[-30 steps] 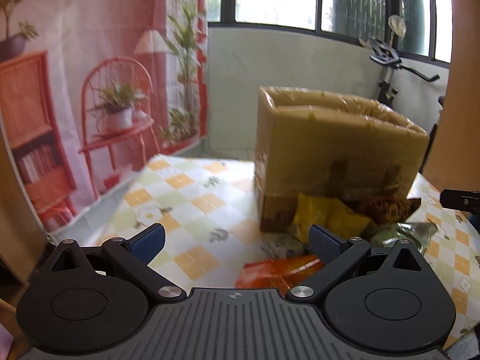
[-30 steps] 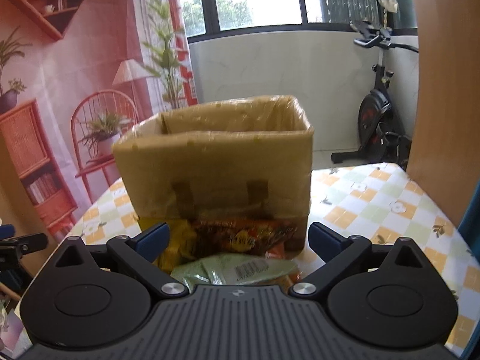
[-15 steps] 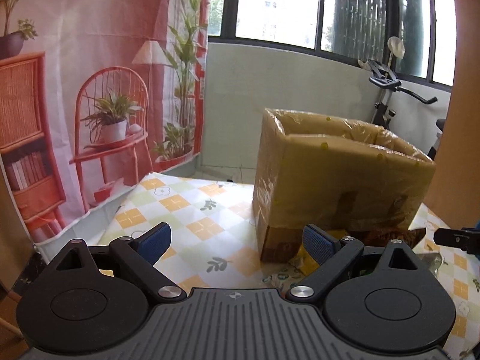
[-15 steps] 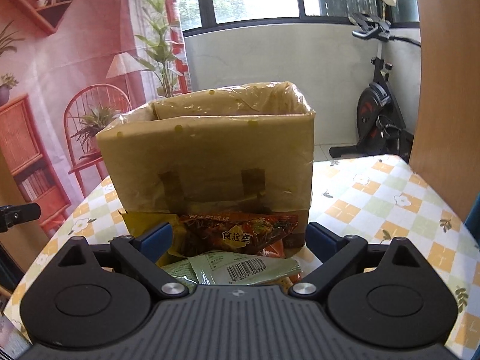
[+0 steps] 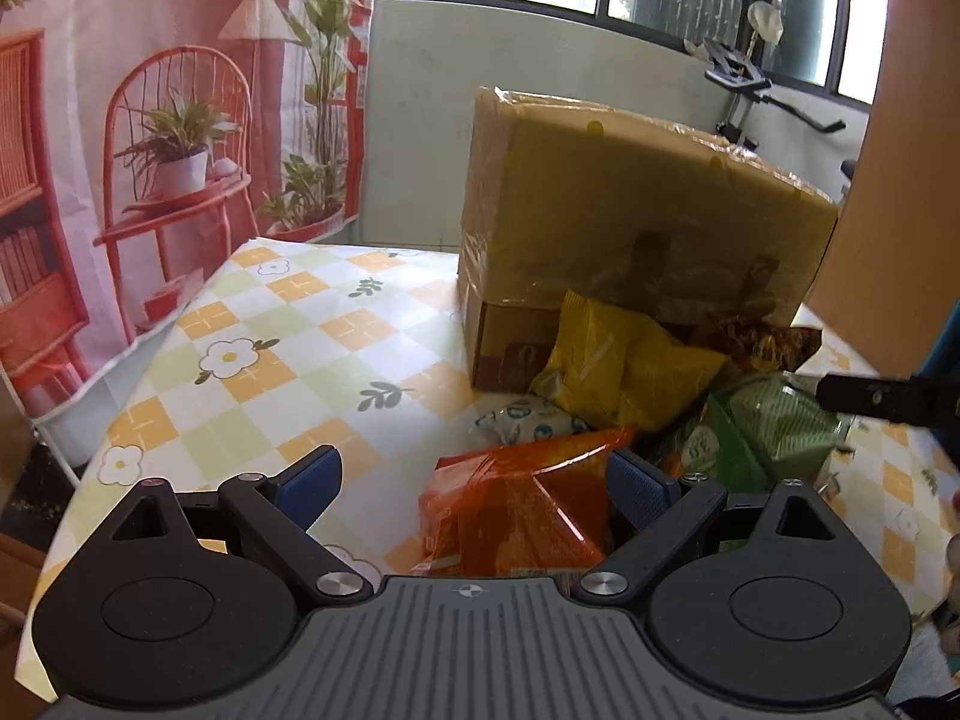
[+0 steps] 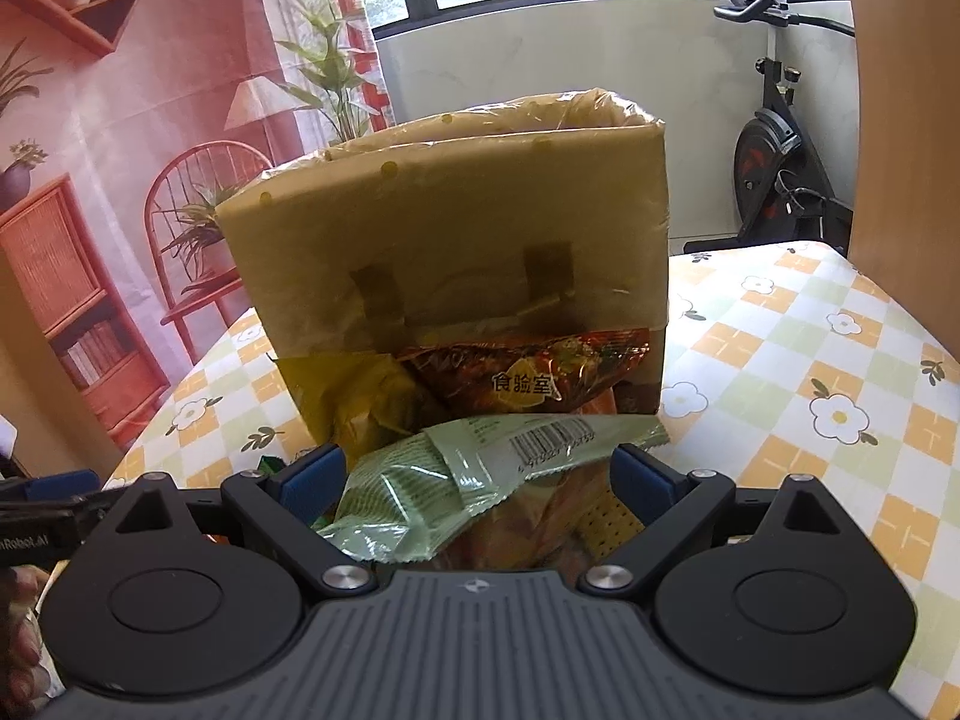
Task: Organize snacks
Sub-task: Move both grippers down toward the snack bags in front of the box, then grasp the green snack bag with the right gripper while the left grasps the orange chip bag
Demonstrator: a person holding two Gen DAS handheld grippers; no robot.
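the surface [image 5: 282, 324] carries a checked cloth with flower prints. the left tongs [image 5: 474, 480] stand wide open and grip nothing; an orange snack packet [image 5: 516, 504] lies between the blue pads, close to the right pad, and contact cannot be confirmed. beyond it lies a small white packet [image 5: 528, 426], then a yellow packet [image 5: 618, 360] leaning against the cardboard box [image 5: 630, 216]. the box stands upright on the surface, lined with a yellowish plastic bag folded over its rim and taped on the near wall. its interior is hidden from both views, so the contents cannot be determined. to the right of the yellow packet, a dark red-brown packet [image 5: 756, 336] rests against the base of the box, with a green packet [image 5: 762, 432] in front of it.

the right tongs [image 6: 480, 474] are also wide open, holding nothing; the green packet [image 6: 474, 474], barcode up, lies between the pads without visible pressure. all snacks lie outside the box, piled at its near wall.
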